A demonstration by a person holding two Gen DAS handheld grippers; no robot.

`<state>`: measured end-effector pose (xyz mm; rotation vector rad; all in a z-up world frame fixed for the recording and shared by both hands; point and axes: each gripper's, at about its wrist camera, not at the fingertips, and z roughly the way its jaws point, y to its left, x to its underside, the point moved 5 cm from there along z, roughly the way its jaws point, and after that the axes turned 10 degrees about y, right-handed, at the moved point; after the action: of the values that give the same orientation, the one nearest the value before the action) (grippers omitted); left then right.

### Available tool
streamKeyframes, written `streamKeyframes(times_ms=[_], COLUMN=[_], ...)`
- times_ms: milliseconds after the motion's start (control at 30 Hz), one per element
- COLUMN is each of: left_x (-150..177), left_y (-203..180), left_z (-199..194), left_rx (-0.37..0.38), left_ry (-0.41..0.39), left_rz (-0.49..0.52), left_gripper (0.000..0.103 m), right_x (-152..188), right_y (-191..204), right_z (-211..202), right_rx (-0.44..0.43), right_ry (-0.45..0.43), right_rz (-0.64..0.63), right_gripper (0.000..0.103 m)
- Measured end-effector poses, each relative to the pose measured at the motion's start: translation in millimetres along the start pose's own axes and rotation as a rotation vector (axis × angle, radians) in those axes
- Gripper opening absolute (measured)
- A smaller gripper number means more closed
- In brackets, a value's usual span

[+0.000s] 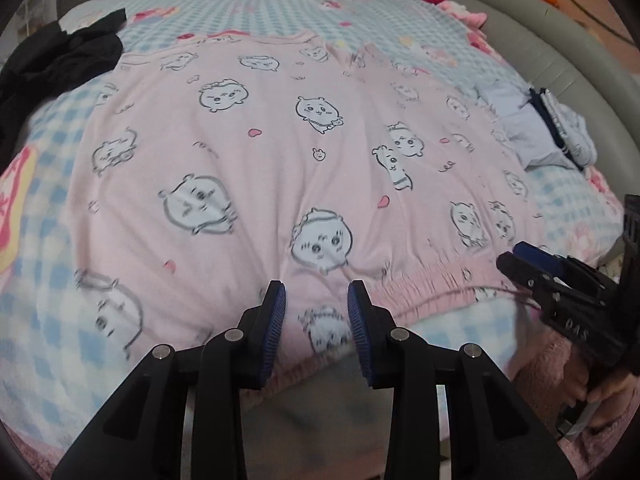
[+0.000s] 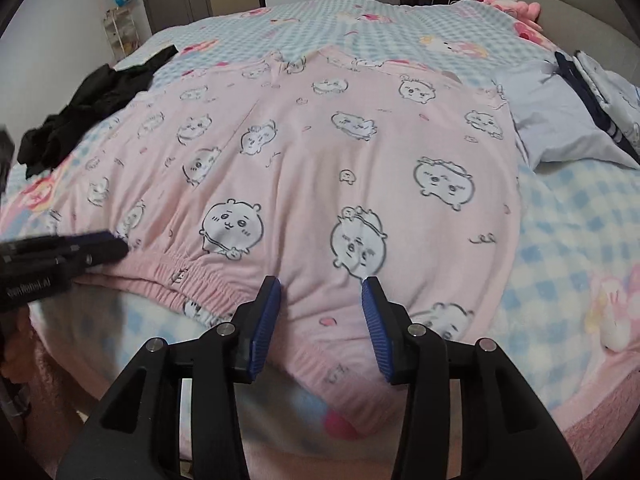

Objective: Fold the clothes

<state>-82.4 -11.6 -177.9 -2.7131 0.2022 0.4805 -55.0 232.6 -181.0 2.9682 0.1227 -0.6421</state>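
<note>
Pyjama trousers point(image 1: 280, 160) in pink, printed with cartoon faces, were found spread flat across a bed covered by a blue-and-white checked blanket point(image 1: 52, 280), with the elastic waistband point(image 2: 176, 284) lying along the near edge of the bed and the legs extending away toward the far side. The left gripper point(image 1: 317, 294) was observed directly above the waistband, its jaws parted with pink fabric visible in the gap between the blue pads; nothing was seen clamped. The right gripper point(image 2: 321, 290) was recorded likewise over the near hem of the trousers, further along the waistband, its jaws set apart to a moderate width and no cloth pinched between them. In the left wrist view the right gripper was seen at the waistband's end, near the drawstring. A black garment point(image 2: 88, 108) was noted crumpled on the blanket beside the trousers' left edge, and a pale blue folded garment point(image 2: 560, 120) with dark trim was noted just beside their right edge. A grey padded headboard point(image 1: 560, 48) was seen beyond.
</note>
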Motion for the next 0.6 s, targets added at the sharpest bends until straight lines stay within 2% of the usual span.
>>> streamKeyframes(times_ms=[100,233,333,433,600], left_x=[-4,-37,-72,-109,-149], left_y=[6,32,77,115,142], left_z=[-7,-26,-36,-28,-6], left_rx=[-0.007,-0.036,-0.051,-0.112,-0.122], left_ry=[-0.018,-0.075,-0.087,-0.087,-0.077], left_rz=[-0.009,-0.044,-0.13,-0.181,-0.158], left_gripper=[0.035,0.035,0.035,0.032,0.032], right_x=[1,-28,-73,-133,-208], right_y=[-8,1,10,23,58], right_z=[-13,-31,-41,-34,5], right_rx=[-0.064,-0.064,-0.111,-0.151,-0.122], right_ry=[-0.011,-0.024,-0.034,-0.024,0.018], right_rz=[0.057,0.0,-0.034,-0.065,-0.184], right_gripper=[0.043,0.043,0.043,0.043,0.044])
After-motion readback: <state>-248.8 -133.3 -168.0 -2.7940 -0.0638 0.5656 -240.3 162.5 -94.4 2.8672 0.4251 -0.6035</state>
